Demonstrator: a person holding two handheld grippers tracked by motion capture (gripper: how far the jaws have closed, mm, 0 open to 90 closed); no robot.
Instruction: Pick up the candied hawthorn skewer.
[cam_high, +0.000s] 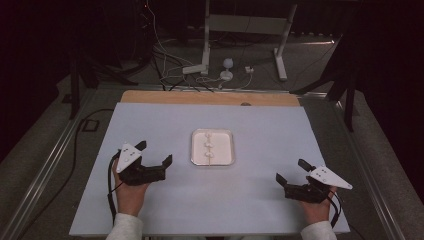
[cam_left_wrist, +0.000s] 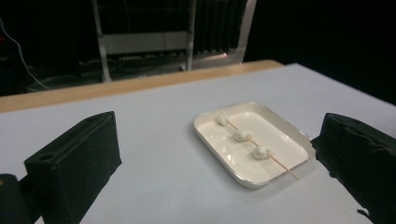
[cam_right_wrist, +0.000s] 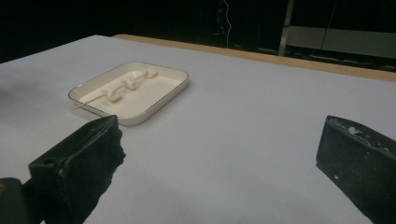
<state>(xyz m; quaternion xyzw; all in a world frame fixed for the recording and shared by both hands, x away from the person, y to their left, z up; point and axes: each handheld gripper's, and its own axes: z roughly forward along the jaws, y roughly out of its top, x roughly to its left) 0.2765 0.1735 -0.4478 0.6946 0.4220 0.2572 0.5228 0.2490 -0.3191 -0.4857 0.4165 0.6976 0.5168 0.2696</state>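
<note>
Currently a white tray (cam_high: 196, 150) is seen at the middle of the worktop (cam_high: 260, 200), with a wooden skewer (cam_left_wrist: 280, 164) laid lengthwise in it and three white marshmallow-like pieces (cam_left_wrist: 242, 136) threaded on. The left gripper (cam_high: 156, 152) is held spread, left of the tray and well apart from it. The right gripper (cam_high: 291, 171) is also spread, near the worktop's right front. Nothing is gripped or touched. The work is judged not yet begun; everything on the skewer is left to handle.
</note>
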